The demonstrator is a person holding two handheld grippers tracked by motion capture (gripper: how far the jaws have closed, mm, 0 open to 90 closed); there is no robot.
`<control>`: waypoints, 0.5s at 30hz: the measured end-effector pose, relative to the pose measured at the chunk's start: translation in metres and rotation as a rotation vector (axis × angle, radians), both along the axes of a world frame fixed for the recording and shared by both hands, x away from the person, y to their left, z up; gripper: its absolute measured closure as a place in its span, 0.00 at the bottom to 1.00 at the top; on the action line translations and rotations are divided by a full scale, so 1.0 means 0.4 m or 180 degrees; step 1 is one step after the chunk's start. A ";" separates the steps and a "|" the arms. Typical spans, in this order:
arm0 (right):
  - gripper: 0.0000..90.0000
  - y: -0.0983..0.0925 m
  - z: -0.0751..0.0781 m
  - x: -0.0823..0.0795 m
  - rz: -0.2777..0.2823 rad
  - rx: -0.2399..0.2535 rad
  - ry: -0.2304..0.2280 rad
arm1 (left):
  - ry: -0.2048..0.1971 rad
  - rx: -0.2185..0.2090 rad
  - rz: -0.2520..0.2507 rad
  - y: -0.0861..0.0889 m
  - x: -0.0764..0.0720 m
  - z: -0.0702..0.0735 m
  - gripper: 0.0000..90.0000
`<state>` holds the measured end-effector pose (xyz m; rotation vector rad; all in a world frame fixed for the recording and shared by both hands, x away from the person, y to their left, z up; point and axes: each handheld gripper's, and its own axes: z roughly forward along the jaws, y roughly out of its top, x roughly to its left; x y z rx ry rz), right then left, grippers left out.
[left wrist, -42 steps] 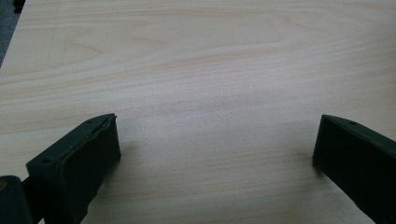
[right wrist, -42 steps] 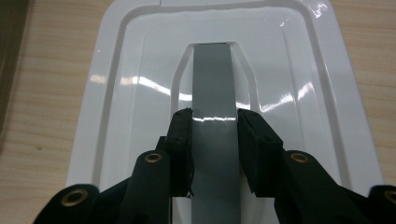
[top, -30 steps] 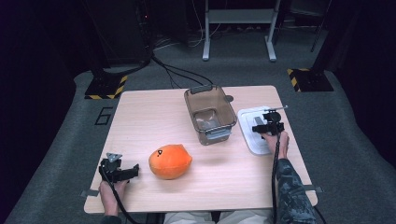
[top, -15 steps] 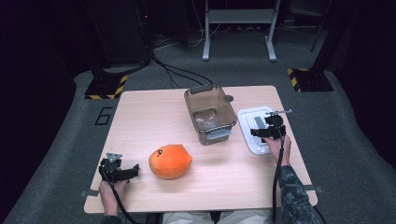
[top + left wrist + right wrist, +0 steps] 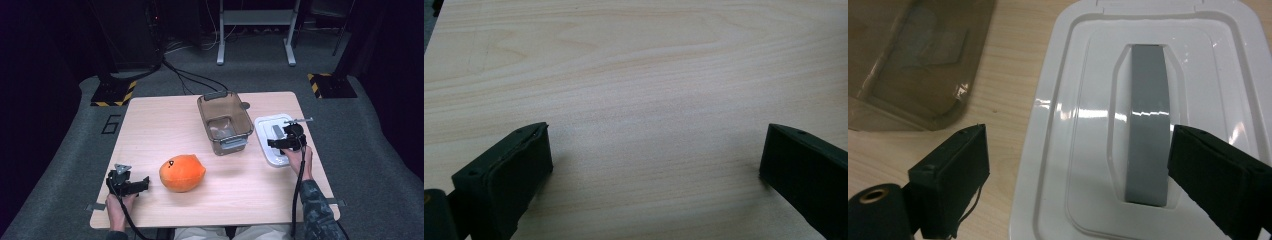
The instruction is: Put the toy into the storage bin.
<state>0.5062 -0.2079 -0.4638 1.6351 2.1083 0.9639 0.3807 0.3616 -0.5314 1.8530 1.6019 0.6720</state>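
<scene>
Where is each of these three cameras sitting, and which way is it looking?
High view: above the person's side, looking forward and down at the table; forearms, left gripper and right gripper show.
Left gripper view: on the left gripper, facing bare tabletop; both jaws apart.
Right gripper view: on the right gripper, looking down on the white lid; jaws apart.
Shared: the high and right gripper views both show the lid and clear tub.

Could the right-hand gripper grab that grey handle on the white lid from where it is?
Probably yes: the right gripper hangs just above the white lid, jaws open, with nothing between them and the grey handle.
</scene>
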 end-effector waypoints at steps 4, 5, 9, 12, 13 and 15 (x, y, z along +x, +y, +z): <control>0.10 0.009 0.005 -0.002 0.0050 -0.0013 -0.0038 | 0.0006 0.0002 -0.0001 0.000 0.000 0.000 0.00; 0.10 0.011 0.007 -0.003 0.0059 -0.0007 -0.0032 | 0.0007 0.0002 -0.0002 0.000 0.000 0.000 0.00; 0.10 0.019 0.021 -0.004 0.0128 0.0026 -0.0092 | 0.0009 0.0005 -0.0003 0.000 0.000 0.000 0.00; 0.10 0.028 0.038 -0.004 0.0192 0.0021 -0.0134 | 0.0011 0.0003 -0.0004 -0.001 0.000 0.000 0.00; 0.10 0.031 0.045 -0.004 0.0200 0.0019 -0.0154 | 0.0012 0.0003 -0.0005 -0.001 0.000 0.000 0.00; 0.09 0.042 0.065 -0.005 0.0228 0.0042 -0.0184 | 0.0011 0.0004 -0.0005 -0.001 0.000 0.000 0.00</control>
